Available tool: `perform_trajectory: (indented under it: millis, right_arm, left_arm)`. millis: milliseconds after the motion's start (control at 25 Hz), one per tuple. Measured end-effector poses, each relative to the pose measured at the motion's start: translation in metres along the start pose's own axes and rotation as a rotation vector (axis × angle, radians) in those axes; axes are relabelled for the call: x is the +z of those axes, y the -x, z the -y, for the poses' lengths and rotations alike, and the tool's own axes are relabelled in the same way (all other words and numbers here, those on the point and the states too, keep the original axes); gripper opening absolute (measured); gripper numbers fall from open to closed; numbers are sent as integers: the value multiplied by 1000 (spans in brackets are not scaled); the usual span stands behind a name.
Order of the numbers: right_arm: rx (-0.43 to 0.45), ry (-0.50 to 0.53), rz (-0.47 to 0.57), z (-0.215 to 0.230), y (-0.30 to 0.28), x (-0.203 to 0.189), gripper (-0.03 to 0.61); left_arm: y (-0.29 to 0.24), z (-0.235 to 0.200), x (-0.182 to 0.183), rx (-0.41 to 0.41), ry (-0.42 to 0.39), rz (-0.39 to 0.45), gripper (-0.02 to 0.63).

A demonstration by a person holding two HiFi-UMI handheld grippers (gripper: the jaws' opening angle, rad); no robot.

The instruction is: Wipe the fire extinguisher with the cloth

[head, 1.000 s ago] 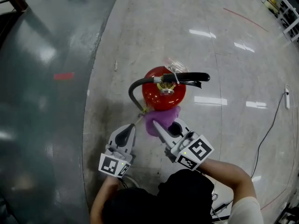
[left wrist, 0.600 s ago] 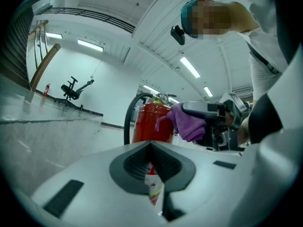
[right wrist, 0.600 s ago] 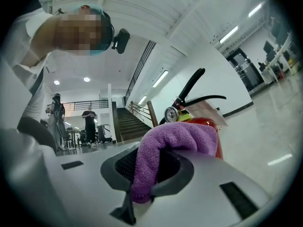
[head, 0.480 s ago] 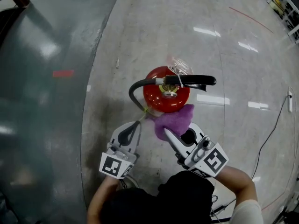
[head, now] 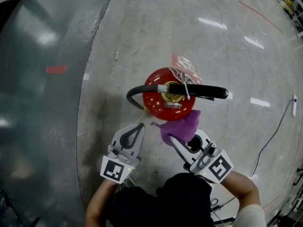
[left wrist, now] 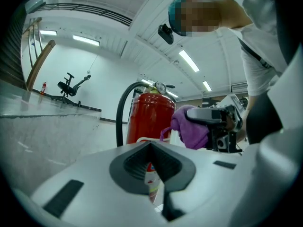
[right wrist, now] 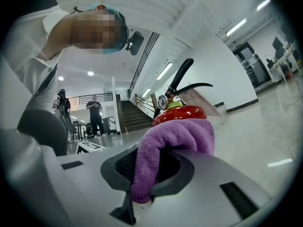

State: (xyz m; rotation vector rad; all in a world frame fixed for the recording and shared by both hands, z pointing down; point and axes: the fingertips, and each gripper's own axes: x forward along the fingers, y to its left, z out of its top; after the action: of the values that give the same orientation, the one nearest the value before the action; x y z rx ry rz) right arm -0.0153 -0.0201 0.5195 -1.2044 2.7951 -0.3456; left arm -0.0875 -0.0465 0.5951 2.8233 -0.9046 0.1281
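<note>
A red fire extinguisher (head: 161, 102) stands upright on the floor, with a black handle (head: 199, 91), a black hose (head: 135, 92) curving to its left and a tag (head: 185, 66) on top. My right gripper (head: 176, 137) is shut on a purple cloth (head: 181, 126), which is pressed against the near right side of the cylinder. In the right gripper view the purple cloth (right wrist: 165, 145) bulges from the jaws below the extinguisher (right wrist: 182, 115). My left gripper (head: 138, 127) is shut and holds nothing, just short of the extinguisher (left wrist: 149, 117) on its near left.
Glossy pale floor (head: 213, 37) surrounds the extinguisher; a dark grey floor strip (head: 42, 79) lies to the left. A white cable (head: 284, 112) runs along the right. People (right wrist: 96, 115) stand by stairs far off in the right gripper view.
My right gripper has carried the cloth rightward round the near side of the cylinder, from its near left to its near right. The left gripper has stayed almost still.
</note>
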Motion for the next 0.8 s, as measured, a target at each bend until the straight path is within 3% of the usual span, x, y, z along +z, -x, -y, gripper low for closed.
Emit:
perform_trajectory:
  millis: [320,600,800]
  right_arm:
    - [49,-19,-108,-2,0,-16,55]
    - [70,-46,-248,-7,6,-11,55]
    - [94,-63,-318,-23,7,-7,55]
  left_arm:
    - [5,6,-5,10,7,-79,5]
    - [26,-4,-12,105,49,-162,5]
    - [44,-10,13,189,105,-104,5]
